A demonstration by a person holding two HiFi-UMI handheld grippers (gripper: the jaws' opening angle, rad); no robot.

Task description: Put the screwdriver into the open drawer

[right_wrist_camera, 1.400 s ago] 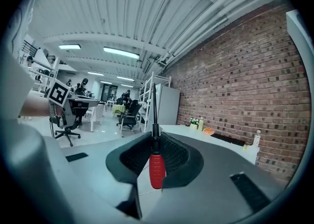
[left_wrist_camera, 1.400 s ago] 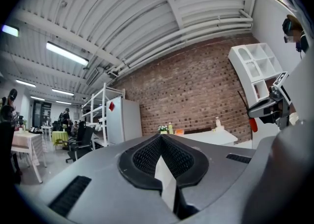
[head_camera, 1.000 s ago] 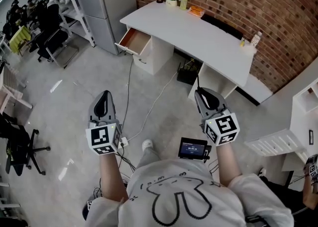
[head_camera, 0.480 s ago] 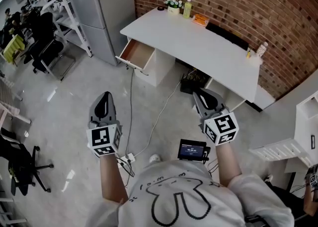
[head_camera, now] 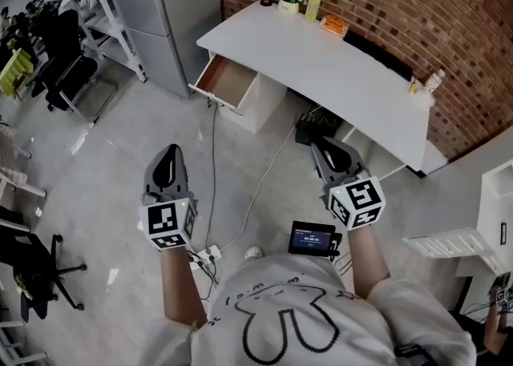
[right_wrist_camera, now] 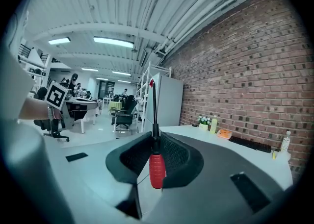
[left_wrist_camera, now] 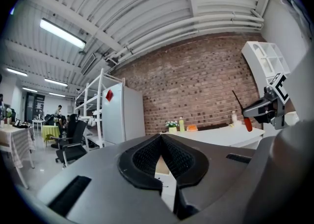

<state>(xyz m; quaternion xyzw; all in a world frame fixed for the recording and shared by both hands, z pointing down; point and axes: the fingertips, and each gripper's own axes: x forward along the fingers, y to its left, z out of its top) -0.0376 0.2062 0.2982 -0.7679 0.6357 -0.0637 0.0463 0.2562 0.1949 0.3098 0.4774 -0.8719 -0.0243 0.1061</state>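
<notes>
A: Layout?
B: White desk (head_camera: 353, 68) at the far side, against the brick wall (head_camera: 449, 20). Its drawer (head_camera: 228, 84) is pulled open at the far left, well apart from both grippers.
A: Grippers?
B: Left gripper (left_wrist_camera: 161, 138) has its tips together, nothing held. Right gripper (right_wrist_camera: 155, 138) is clamped on the screwdriver (right_wrist_camera: 155, 166), shaft pointing up.

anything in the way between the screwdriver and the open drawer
Nothing visible blocks it. The right gripper holds the screwdriver above the floor, and only a thin cable lies on the floor toward the open drawer.
</notes>
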